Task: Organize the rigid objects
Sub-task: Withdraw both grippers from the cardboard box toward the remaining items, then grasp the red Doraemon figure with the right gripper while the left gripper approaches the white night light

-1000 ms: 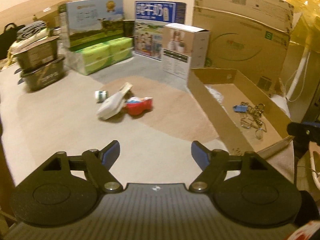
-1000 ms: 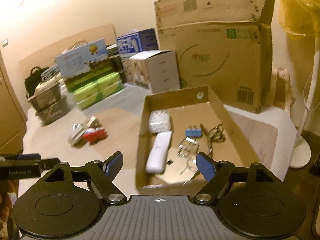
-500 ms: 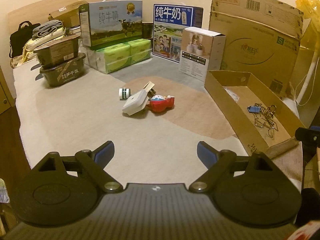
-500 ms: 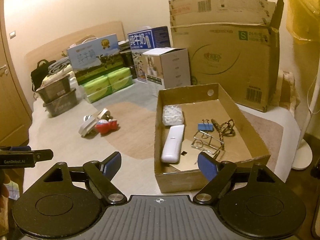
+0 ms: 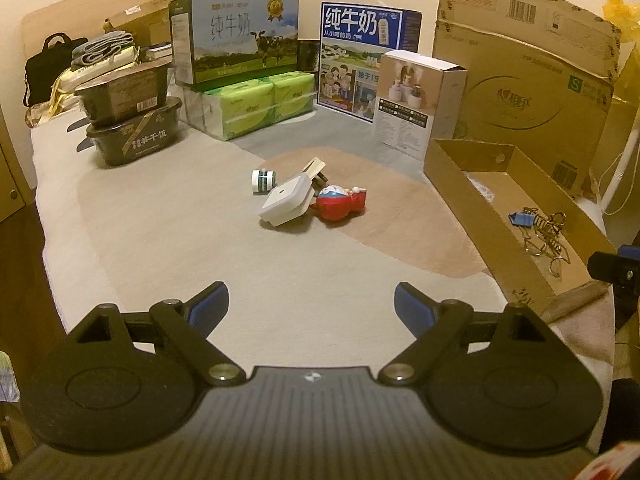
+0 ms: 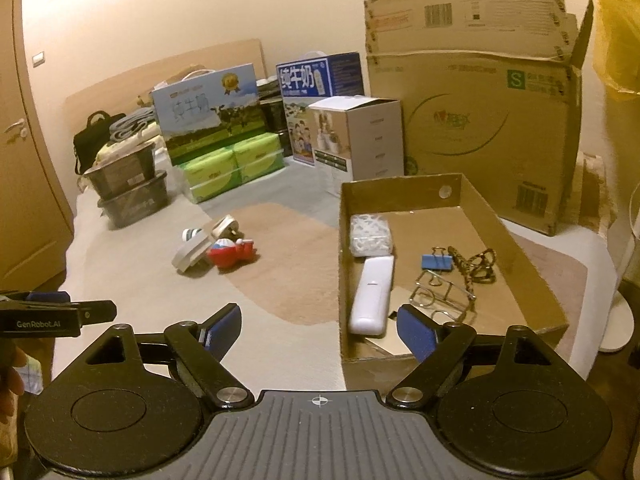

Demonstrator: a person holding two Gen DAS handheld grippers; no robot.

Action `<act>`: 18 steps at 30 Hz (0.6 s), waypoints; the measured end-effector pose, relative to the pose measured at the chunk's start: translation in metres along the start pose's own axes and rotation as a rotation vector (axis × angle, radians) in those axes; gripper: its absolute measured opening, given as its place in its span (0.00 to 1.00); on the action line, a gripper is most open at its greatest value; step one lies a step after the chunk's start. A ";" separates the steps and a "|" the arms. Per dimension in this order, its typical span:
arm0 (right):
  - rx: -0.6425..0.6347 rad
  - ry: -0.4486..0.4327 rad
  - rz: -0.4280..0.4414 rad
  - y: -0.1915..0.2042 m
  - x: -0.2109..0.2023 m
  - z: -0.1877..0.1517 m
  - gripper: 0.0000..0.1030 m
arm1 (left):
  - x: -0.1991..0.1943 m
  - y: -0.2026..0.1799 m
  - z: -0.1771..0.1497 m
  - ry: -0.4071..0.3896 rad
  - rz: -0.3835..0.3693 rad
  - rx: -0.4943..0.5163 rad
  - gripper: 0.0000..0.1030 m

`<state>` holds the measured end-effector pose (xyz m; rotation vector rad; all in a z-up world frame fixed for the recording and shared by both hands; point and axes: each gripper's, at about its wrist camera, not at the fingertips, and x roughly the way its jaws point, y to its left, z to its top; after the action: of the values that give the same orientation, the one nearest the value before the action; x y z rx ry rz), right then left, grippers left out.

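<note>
Both grippers had drawn back, left gripper and right gripper spread wide, holding nothing. Loose items lay clustered on the bedding, well apart from the sorting box, evidently awaiting collection.

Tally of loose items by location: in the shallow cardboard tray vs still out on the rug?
In the cardboard tray: 5 (white bag, white remote, blue binder clip, braided cord, wire rack)
On the rug: 4 (white square box, red toy, small jar, beige clip)
Total: 9
</note>
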<state>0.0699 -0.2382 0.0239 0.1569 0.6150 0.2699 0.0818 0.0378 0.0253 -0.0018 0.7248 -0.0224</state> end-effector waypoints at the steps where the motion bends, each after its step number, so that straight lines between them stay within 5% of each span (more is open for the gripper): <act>1: -0.005 0.002 0.003 0.002 0.003 0.001 0.82 | 0.002 0.001 0.000 0.002 -0.001 -0.002 0.86; 18: -0.141 0.053 0.059 0.045 0.082 0.016 0.83 | 0.055 0.038 0.023 0.015 -0.054 0.062 0.86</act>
<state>0.1341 -0.1717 0.0017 0.0329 0.6421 0.3745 0.1390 0.0748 0.0053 0.0386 0.7389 -0.0968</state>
